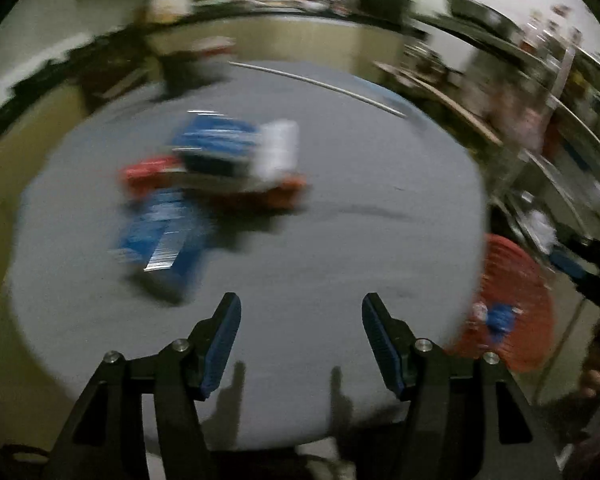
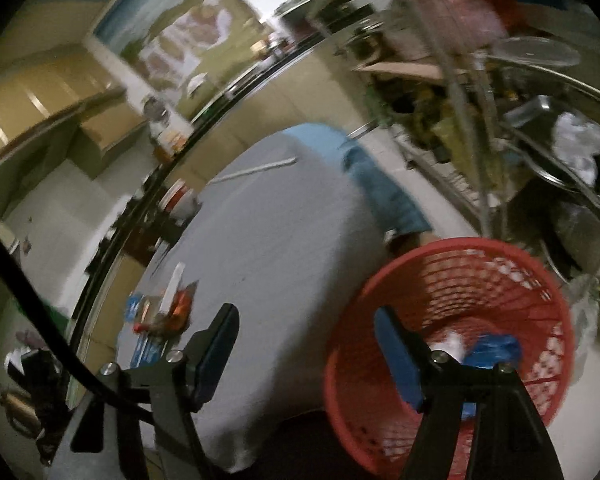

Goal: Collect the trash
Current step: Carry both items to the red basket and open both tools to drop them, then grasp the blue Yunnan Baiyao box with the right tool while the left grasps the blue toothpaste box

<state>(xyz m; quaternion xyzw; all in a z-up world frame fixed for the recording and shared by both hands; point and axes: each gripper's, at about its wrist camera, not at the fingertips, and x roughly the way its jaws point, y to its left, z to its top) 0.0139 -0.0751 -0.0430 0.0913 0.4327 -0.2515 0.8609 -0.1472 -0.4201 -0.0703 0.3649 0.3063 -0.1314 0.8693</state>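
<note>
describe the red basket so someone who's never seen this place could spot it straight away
Find the round grey table; the red basket sits just off its edge, lower than the tabletop, on the side toward the metal shelving. It is a round plastic basket with lattice walls, holding a blue wrapper and something white. It is the only open container; the other wrappers lie loose on the table.

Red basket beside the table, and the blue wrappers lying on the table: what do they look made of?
The round red lattice basket looks like moulded plastic: its walls are an open grid of thin ribs in one uniform matte colour. The blue rectangular wrappers seem to be glossy printed film or foil, judging by bright streaky reflections, though motion blur leaves that uncertain.
</note>
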